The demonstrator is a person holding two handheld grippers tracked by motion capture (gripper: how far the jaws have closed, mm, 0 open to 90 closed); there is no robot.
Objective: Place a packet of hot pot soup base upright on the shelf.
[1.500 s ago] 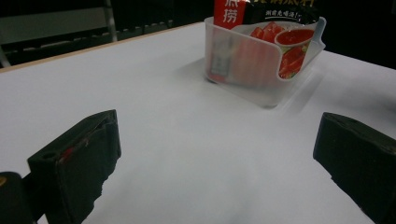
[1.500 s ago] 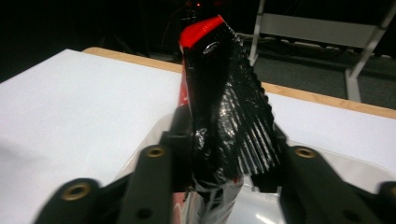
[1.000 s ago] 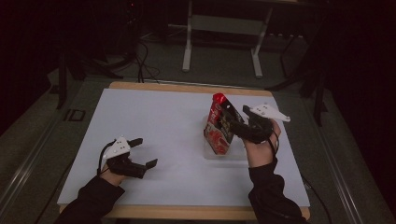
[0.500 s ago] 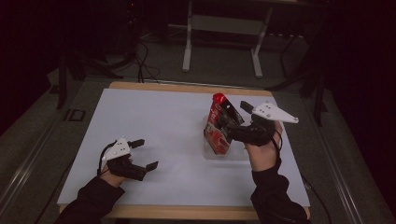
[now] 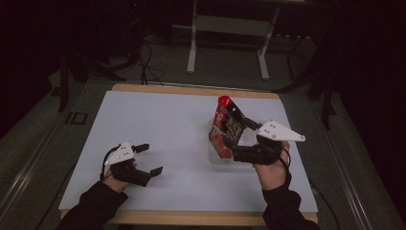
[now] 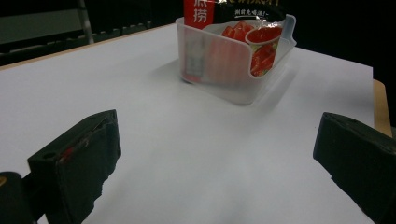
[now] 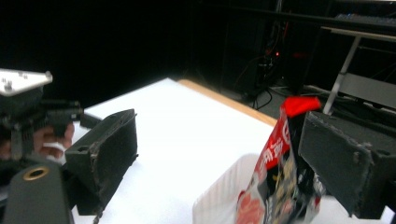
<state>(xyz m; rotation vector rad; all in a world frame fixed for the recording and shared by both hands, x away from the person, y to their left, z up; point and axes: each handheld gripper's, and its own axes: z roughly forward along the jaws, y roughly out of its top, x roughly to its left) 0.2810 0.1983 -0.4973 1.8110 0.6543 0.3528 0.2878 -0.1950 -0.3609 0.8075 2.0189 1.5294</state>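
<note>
High view: right gripper is standing with jaws spread wide, having just been opening; the red snack bag is sitting upright between them, released, no pad pressing it. Bag is resting inside the clear plastic bin on the white table. Left gripper is hovering well apart from the bag, its jaws released and grasping nothing.
</note>
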